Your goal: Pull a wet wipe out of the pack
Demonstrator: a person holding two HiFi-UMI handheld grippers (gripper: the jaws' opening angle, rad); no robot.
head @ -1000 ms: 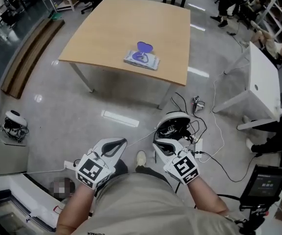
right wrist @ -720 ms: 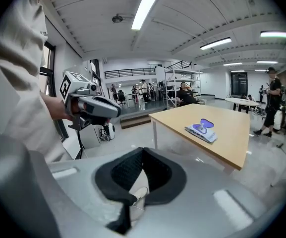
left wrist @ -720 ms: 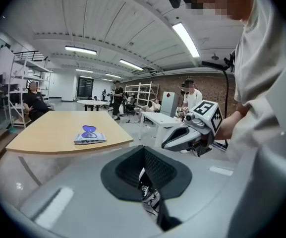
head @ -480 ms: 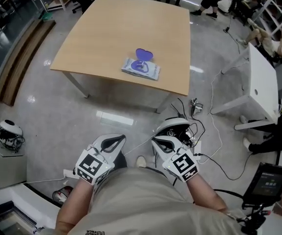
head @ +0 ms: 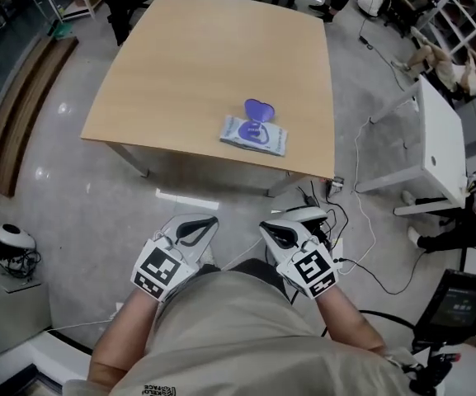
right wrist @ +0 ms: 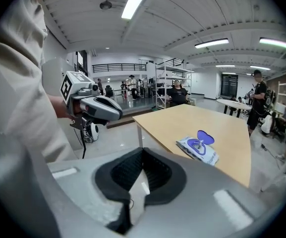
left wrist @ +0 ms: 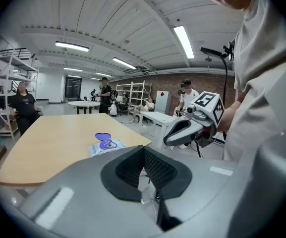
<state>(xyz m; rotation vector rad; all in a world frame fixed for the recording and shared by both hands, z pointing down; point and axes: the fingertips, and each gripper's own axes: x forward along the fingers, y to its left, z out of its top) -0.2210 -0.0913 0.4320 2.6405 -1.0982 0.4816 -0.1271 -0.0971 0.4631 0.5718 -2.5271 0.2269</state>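
Approach to the table under way; pack not yet reached.
In the head view the table [head: 180, 73] and the wet wipe pack [head: 254, 135] are seen nearer than a second ago, so the gap is being closed, though reach is judged not yet gained. The left gripper [head: 198, 225] and right gripper [head: 275, 232] are held low at 6 o'clock by the body, jaws of each pressed together on nothing. The pack is laid flat near the table's front edge, long axis from 10 to 4 o'clock, its purple lid [head: 258, 108] flipped open toward 12 o'clock.
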